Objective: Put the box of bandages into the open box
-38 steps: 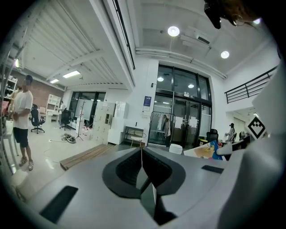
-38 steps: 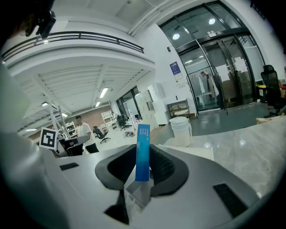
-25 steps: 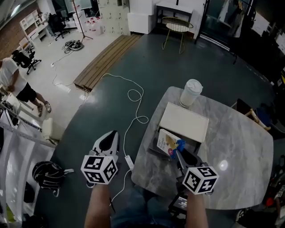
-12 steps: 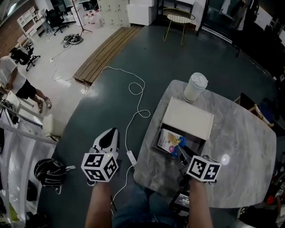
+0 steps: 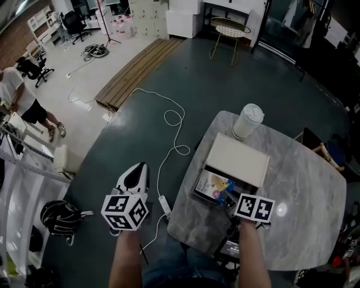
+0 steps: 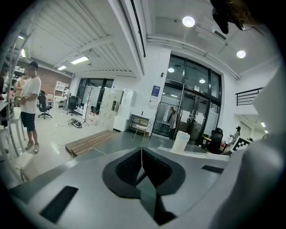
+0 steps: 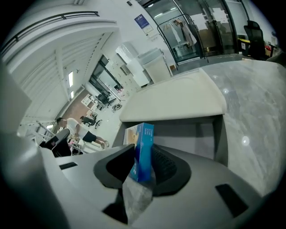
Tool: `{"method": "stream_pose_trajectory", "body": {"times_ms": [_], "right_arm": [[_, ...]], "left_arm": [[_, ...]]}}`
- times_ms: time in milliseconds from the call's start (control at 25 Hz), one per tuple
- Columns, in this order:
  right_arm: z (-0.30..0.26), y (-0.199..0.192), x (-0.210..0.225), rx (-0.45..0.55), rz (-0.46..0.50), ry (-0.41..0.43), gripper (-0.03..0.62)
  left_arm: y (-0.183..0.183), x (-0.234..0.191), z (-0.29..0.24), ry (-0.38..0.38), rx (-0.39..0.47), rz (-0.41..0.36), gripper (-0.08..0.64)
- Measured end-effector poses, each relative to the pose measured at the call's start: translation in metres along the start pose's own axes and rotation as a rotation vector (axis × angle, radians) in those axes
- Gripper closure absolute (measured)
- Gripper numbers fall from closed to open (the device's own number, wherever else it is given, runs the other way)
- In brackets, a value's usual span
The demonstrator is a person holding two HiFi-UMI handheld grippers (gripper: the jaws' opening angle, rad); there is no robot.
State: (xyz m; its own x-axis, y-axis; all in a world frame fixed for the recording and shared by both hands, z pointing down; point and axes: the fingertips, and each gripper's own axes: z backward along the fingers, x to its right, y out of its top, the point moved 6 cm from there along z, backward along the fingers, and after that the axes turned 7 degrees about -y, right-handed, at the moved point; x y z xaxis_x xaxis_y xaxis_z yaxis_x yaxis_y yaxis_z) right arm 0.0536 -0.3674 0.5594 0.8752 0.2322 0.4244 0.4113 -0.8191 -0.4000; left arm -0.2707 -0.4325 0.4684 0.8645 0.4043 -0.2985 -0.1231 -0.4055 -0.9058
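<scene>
The box of bandages point(image 7: 144, 150) is thin, with a blue edge and a pale printed face. It leans tilted inside the open box point(image 5: 197, 183), a dark shallow case near the table's near left edge. The case's pale lid point(image 5: 236, 160) is open on the far side.

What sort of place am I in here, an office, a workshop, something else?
Probably an open-plan office or studio workspace: there is a rolling office chair, a bank of white lockers, and tall glass doors along one wall.
</scene>
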Motion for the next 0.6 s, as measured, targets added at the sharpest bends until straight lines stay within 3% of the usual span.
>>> {"method": "stream_pose_trajectory", "body": {"times_ms": [280,480,600], "right_arm": [[-0.018,-0.003,0.012,-0.126,0.062,-0.08,0.454],[-0.034,-0.005,0.015,-0.241,0.27,-0.265,0.443],[-0.04,-0.006,0.012,-0.277,0.302,-0.312,0.442]], "left_arm": [[0.004,-0.004,0.004,0.04,0.03,0.026,0.541],[0.006,-0.005,0.007,0.072,0.05,0.047,0.541],[0.007,-0.008,0.009,0.082,0.06,0.054,0.541]]}}
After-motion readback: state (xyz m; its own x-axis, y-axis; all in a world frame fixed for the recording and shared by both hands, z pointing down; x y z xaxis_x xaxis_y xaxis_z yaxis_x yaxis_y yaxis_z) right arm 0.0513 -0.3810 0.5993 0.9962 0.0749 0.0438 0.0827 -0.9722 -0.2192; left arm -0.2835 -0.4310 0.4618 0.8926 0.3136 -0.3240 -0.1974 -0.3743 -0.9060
